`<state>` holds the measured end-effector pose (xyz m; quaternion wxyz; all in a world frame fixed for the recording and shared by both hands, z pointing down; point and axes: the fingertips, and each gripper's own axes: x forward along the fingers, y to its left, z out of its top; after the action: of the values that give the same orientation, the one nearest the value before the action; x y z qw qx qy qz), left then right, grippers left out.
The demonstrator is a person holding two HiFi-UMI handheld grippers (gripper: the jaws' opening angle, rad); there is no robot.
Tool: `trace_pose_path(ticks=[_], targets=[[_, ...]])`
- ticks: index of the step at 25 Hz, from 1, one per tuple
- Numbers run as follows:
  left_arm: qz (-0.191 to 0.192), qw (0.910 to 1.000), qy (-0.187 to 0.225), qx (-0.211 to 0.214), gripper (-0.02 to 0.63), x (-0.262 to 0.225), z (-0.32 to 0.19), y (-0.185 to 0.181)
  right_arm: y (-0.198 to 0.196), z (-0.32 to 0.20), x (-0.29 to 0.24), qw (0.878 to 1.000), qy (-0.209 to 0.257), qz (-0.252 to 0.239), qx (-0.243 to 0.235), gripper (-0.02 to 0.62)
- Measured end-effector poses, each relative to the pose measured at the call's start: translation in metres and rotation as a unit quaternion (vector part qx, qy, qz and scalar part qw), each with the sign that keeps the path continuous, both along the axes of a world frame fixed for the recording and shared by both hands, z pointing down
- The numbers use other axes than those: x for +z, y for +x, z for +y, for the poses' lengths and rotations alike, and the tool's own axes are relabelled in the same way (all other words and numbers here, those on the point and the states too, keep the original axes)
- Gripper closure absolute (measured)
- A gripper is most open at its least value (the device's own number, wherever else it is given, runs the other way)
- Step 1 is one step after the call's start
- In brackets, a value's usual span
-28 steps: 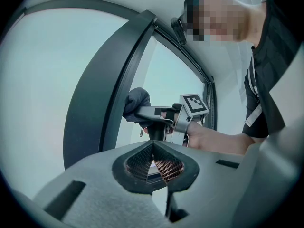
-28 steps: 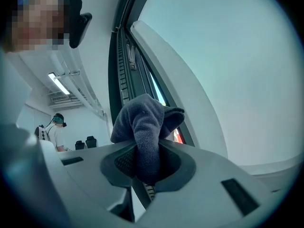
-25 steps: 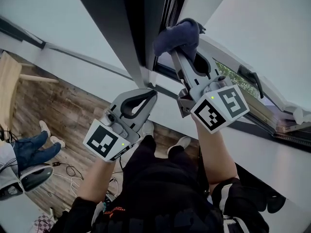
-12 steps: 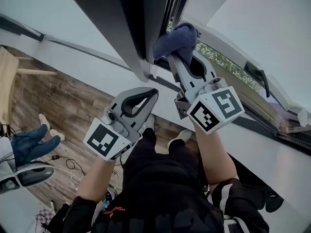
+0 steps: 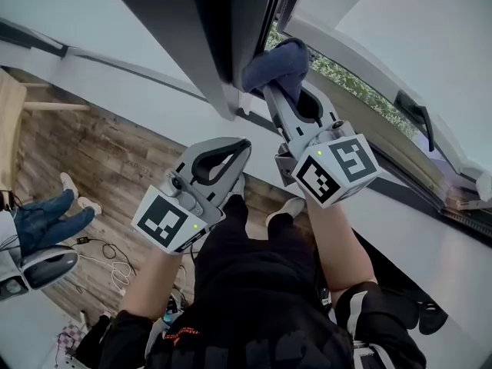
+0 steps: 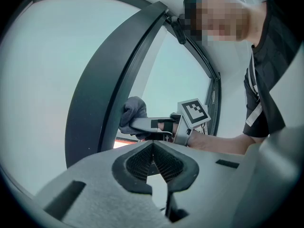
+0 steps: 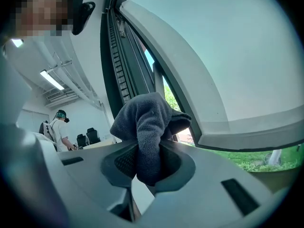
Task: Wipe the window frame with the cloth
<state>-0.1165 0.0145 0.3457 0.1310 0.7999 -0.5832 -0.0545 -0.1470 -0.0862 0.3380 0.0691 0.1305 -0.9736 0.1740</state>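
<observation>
Two grippers are in view, and only the right gripper [image 5: 278, 79] carries a load. Its jaws are clenched on the cloth [image 5: 275, 60]. One fold runs down between the jaw pads and the rest bulges past the tips. The left gripper [image 5: 240, 148] hangs below the frame, its jaws pressed together on nothing.

Step in hand: wiping. The cloth bears against the inner edge of the dark window frame [image 5: 219, 37], near its lower corner. It sits beside the gap where the sash stands open and greenery shows outside.

Next move, as judged:
1. Draw the cloth along the frame edge under steady pressure.
2. Present the bulging wad, not the jaw tips, to the surface.
3. Steer clear of the open sash alongside.

Cloth condition: dark blue-grey, terry-like nap, bunched into a soft rounded wad. Whether it is damp cannot be determined.
</observation>
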Motion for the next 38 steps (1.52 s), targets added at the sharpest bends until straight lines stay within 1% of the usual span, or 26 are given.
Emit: trace_pose_path(ticks=[6, 12, 15, 17, 19, 22, 26, 33, 38], targets=[[0.013, 0.9997, -0.02, 0.003, 0.588, 0.014, 0.003, 0.003, 0.0, -0.003, 0.018, 1.0, -0.01, 0.009, 0.009, 0.538], [0.01, 0.9997, -0.023, 0.005, 0.588, 0.026, 0.0, 0.003, -0.001, -0.007, 0.037, 1.0, -0.013, 0.024, 0.013, 0.54], [0.023, 0.9997, -0.005, 0.0, 0.588, 0.021, -0.003, -0.001, -0.002, -0.007, 0.049, 0.999, -0.012, 0.036, 0.016, 0.538], [0.024, 0.9997, -0.008, -0.001, 0.588, 0.023, -0.003, -0.002, -0.002, -0.007, 0.056, 0.999, -0.009, 0.046, 0.018, 0.539], [0.018, 0.9996, -0.02, 0.001, 0.588, 0.03, -0.001, -0.003, -0.002, -0.006, 0.062, 0.998, -0.004, 0.055, 0.02, 0.539], [0.023, 0.9997, -0.01, -0.001, 0.588, 0.029, -0.002, -0.003, -0.001, -0.003, 0.07, 0.997, 0.007, 0.071, 0.023, 0.54], [0.021, 0.9993, -0.03, 0.002, 0.588, 0.038, -0.001, -0.003, 0.001, -0.002, 0.085, 0.994, 0.015, 0.101, 0.03, 0.54], [0.026, 0.9991, -0.032, 0.003, 0.588, 0.043, -0.001, -0.006, 0.003, -0.003, 0.105, 0.988, 0.017, 0.148, 0.039, 0.539], [0.029, 0.999, -0.033, 0.006, 0.588, 0.043, -0.001, -0.008, 0.004, -0.006, 0.11, 0.982, 0.03, 0.179, 0.048, 0.539]])
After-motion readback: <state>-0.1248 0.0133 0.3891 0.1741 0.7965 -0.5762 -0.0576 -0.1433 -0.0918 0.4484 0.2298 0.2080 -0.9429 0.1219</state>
